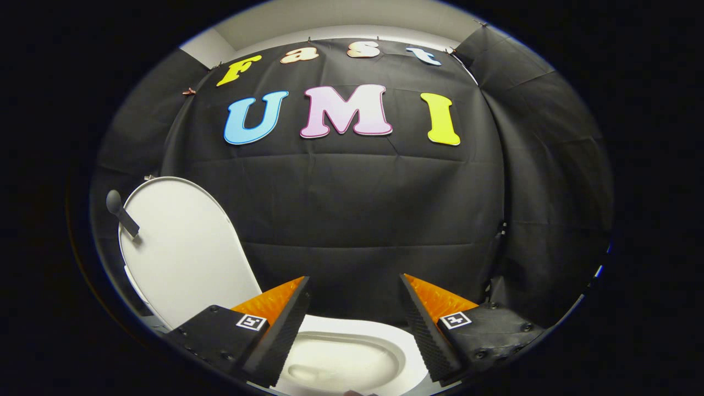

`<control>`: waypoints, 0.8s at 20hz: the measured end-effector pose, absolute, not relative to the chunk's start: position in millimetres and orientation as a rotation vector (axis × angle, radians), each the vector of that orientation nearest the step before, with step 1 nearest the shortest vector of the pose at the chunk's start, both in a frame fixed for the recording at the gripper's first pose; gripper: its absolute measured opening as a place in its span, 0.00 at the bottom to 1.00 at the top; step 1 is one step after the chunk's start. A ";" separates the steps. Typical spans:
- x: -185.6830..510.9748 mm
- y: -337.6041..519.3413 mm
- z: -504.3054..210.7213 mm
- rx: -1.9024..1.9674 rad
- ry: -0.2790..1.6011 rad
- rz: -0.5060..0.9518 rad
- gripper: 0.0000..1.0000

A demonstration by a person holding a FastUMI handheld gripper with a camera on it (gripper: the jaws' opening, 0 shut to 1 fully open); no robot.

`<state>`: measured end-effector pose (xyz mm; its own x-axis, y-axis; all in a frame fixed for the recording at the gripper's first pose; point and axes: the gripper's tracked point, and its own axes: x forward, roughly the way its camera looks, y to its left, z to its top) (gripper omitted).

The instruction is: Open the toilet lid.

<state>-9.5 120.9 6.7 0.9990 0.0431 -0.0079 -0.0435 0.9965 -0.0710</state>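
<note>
The two-finger gripper (355, 322) sits nearest, its black ribbed pads backed by orange wedges, each black finger base carrying a small square black-and-white marker. The fingers (283, 330) stand wide apart with nothing between them; neither pad touches anything.

Below the gap between the fingers, at six o'clock, lies the white ceramic toilet bowl (344, 360), its glossy oval basin open to view and its rim running under both pads.

At about nine o'clock from the fingers, beyond the left one, the white oval plastic toilet lid (184, 253) stands raised, upright and leaning slightly back, its smooth face turned to the camera. A dark grey handle with a rounded knob (118, 212) sticks out from the lid's upper left edge, at ten o'clock.

Farthest off, from ten to three o'clock, hangs the creased black cloth wall (363, 220) of the booth.
</note>
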 end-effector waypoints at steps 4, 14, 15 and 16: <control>-9.4 121.8 5.4 -0.076 0.010 0.047 0.98; -9.3 121.7 1.7 -0.085 0.017 0.048 0.98; -9.0 122.4 1.5 -0.086 0.017 0.050 0.98; -9.2 122.6 1.0 -0.089 0.017 0.050 0.98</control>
<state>-9.2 122.6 1.0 0.9986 0.0488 -0.0196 -0.0504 0.9948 -0.0881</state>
